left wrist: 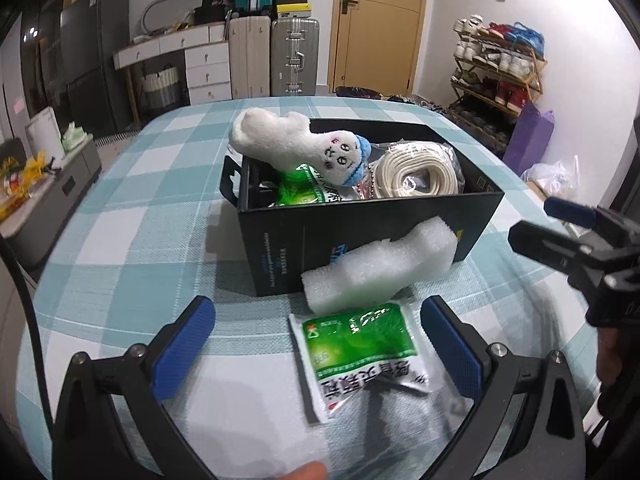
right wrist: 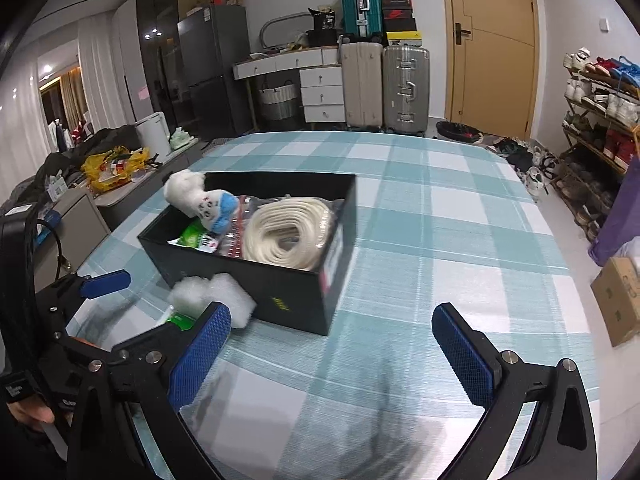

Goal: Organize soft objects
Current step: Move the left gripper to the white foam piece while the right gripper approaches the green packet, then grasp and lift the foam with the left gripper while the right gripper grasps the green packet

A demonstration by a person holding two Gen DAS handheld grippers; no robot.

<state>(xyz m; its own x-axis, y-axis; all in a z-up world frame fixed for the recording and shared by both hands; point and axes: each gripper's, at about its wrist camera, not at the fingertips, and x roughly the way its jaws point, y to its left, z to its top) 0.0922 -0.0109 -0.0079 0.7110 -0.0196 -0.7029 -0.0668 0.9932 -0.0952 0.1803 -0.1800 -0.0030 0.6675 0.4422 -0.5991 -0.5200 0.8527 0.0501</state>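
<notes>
Left gripper: spread wide, empty.
Pouch: flat on counter between its fingers; limp, slick film (pinch mid-body).
Foam block: just ahead, against box; light, squashy.
Right gripper: wide apart, empty.

Table cover: we see a teal-and-white checked cloth over the whole tabletop.
Far wall: a tan wooden door with a dark handle – shut.
Luggage: a beige suitcase and a silver suitcase stand side by side beside the door; a teal suitcase sits on top, next to stacked shoe boxes.
Desk: we note white drawers left of the luggage, with a woven basket under the desktop.
Right wall: a wooden shoe rack full of trainers – a purple bag at its foot.
Left side: a dark fridge; nearer us, a yellow bag on a low cabinet.
Floor, right: a cardboard box.
</notes>
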